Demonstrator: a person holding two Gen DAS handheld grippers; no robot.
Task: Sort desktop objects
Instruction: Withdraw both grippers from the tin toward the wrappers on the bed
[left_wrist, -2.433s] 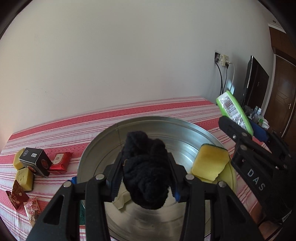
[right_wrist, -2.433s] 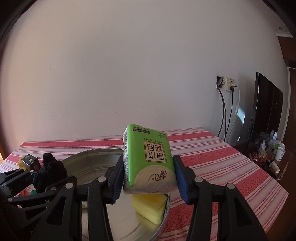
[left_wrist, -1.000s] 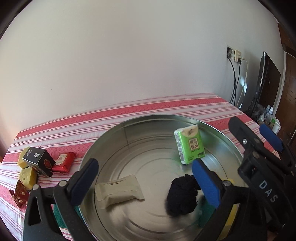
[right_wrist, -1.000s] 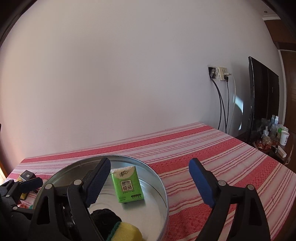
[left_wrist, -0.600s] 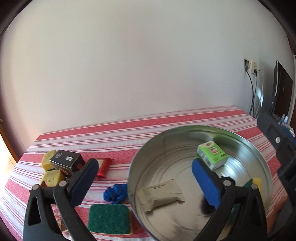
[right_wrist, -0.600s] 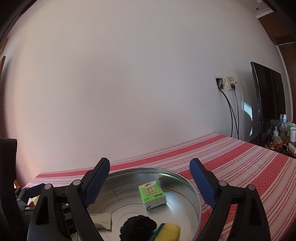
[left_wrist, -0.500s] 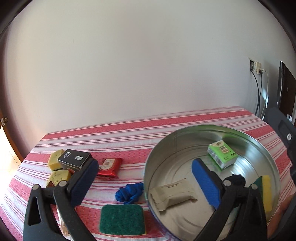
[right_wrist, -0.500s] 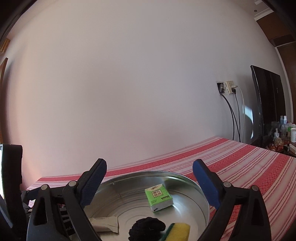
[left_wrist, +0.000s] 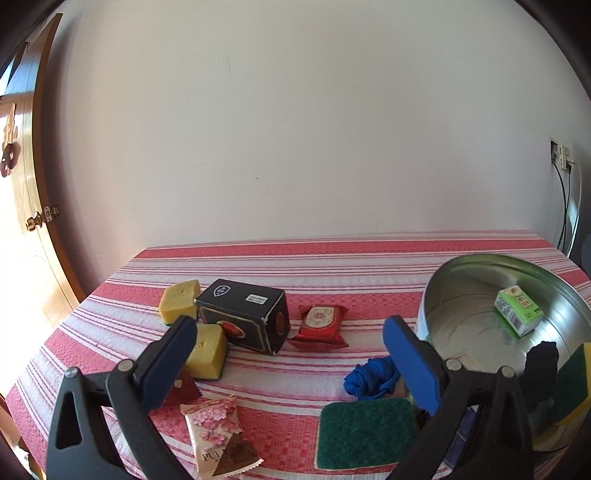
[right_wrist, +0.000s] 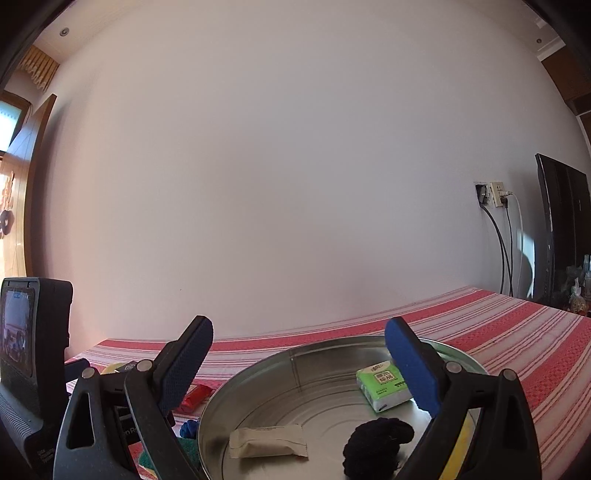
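Observation:
My left gripper (left_wrist: 291, 363) stands open and empty above the striped tablecloth. Under and ahead of it lie two yellow sponge cubes (left_wrist: 207, 350), a black box (left_wrist: 243, 319), a red packet (left_wrist: 320, 326), a blue cloth (left_wrist: 371, 376), a green scouring pad (left_wrist: 365, 434) and a pink snack packet (left_wrist: 218, 435). The round metal tray (left_wrist: 480, 267) is at the right. My right gripper (right_wrist: 301, 369) is open over the tray (right_wrist: 332, 341), which holds a green tissue pack (right_wrist: 380, 384), a black cloth (right_wrist: 376, 441), a beige packet (right_wrist: 267, 441) and a yellow sponge (right_wrist: 458, 450).
A white wall runs along the table's far edge. A wooden door (left_wrist: 22, 206) is at the left, and a wall socket with cables (right_wrist: 495, 195) and a dark screen (right_wrist: 561, 229) are at the right. The left gripper's body (right_wrist: 33, 350) fills the right view's left edge.
Both grippers let go: the black cloth and the tissue pack now lie in the tray. Both have since swung left, so the loose items left of the tray came into the left view.

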